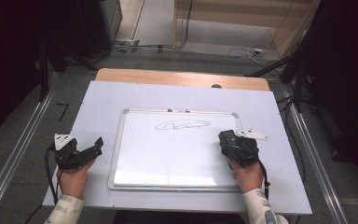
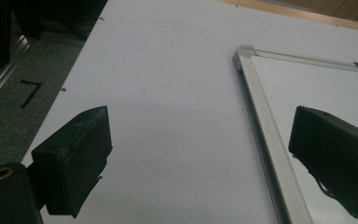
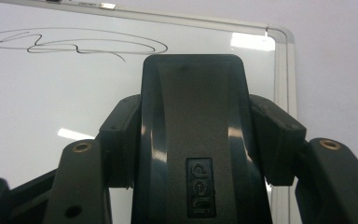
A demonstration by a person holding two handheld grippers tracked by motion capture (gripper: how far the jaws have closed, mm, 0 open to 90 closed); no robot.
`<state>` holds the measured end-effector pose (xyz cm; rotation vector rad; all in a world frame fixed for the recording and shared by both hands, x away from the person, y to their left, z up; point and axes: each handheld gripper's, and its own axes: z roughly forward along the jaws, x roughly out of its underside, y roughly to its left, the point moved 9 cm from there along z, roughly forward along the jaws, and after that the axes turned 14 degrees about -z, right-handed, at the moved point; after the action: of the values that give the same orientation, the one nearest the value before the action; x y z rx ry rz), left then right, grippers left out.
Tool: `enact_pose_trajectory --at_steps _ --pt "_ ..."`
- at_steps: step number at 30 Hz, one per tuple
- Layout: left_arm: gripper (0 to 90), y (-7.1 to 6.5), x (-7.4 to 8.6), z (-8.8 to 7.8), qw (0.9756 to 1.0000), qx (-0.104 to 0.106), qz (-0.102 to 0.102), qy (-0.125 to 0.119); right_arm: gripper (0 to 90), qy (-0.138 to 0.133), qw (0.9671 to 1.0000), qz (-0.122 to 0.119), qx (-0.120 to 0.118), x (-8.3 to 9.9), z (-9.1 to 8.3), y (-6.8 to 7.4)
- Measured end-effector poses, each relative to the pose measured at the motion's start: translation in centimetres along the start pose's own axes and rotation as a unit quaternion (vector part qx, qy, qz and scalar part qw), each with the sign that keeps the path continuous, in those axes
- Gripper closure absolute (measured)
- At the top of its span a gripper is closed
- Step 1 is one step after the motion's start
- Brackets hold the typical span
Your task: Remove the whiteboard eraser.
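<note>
Right tool (image 3: 193, 140) clamps eraser (image 3: 193, 116) above whiteboard (image 3: 74, 102).

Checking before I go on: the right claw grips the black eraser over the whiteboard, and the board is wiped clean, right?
Not clean: a black scribble remains near the whiteboard's top edge, as the high view shows. The right claw does grip the black eraser.

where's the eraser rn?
The eraser is clamped in the right gripper, over the whiteboard's right edge, below the scribble.
</note>
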<state>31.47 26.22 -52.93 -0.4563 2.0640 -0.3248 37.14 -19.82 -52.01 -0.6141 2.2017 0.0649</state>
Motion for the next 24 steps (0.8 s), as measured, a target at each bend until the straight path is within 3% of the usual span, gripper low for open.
enact_pose_trajectory --at_steps 13,24 --pt "6.2 0.1 0.0 0.0 1.0000 0.000 -0.002 -0.001 38.9 0.007 0.9995 -0.028 -0.010 -3.6 2.5 1.0" --pt "6.3 0.1 0.0 0.0 1.0000 0.000 -0.001 -0.001 38.9 0.010 0.9993 -0.032 -0.014 -4.9 4.2 1.4"
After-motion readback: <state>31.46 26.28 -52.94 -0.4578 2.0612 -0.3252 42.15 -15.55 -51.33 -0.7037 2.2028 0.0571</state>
